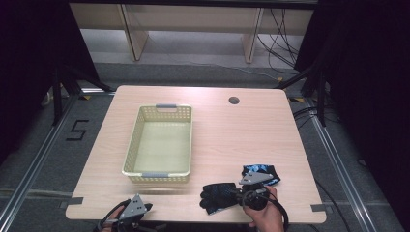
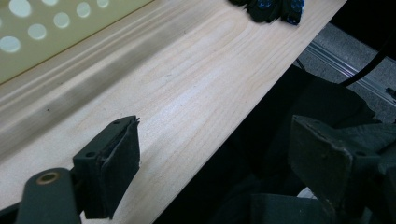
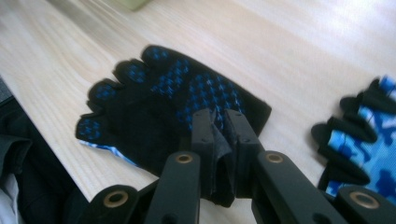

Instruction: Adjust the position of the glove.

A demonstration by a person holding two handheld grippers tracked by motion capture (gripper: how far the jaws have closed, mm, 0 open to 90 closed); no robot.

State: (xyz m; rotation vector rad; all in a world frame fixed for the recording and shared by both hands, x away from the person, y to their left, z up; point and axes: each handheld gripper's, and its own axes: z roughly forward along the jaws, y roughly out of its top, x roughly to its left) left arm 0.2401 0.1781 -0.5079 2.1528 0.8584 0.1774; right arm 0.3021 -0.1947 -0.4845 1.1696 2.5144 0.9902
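Right gripper (image 3: pixel 219 121) pinching a black glove (image 3: pixel 159 107) on a table (image 1: pixel 232 140).
Glove lies at the table's five o'clock, seemingly gripped by its cuff; left gripper (image 2: pixel 215 158) rests released at seven o'clock.

Black glove (image 3: pixel 159 102) with blue grip dots lies flat, palm up, near the table's front edge.

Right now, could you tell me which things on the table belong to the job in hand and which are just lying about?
In the job:
- black glove, pinched by the right gripper
- blue patterned glove
- basket

Lying about:
- left gripper, open at the table edge
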